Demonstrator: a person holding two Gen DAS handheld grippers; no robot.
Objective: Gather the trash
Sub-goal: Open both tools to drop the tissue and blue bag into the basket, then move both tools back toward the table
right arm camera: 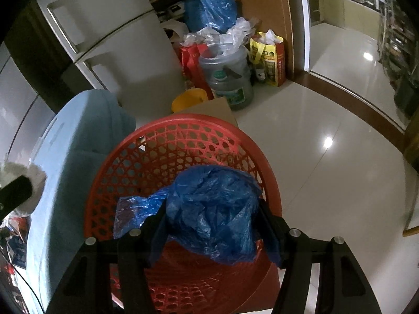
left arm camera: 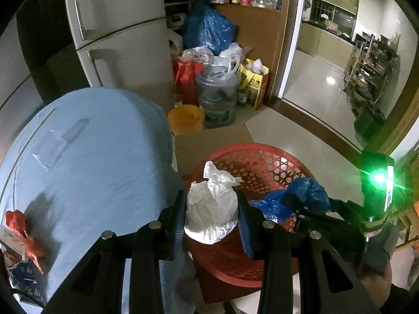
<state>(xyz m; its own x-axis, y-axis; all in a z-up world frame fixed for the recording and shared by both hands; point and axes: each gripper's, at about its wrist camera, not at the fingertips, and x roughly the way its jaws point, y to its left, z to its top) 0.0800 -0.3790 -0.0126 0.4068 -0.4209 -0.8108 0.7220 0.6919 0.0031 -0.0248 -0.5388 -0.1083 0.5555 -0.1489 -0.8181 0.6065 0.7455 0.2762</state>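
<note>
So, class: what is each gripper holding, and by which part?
The left gripper clamps a crumpled white paper wad across its middle. The right gripper pinches a bunched blue plastic bag by its sides, over the red basket.

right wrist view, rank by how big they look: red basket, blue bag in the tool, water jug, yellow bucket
1. red basket
2. blue bag, though it sits close to the camera in the right tool, which inflates it
3. water jug
4. yellow bucket, partly hidden by cardboard

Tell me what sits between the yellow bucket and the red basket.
A brown cardboard sheet lies between the yellow bucket and the red basket; both views show it.
</note>
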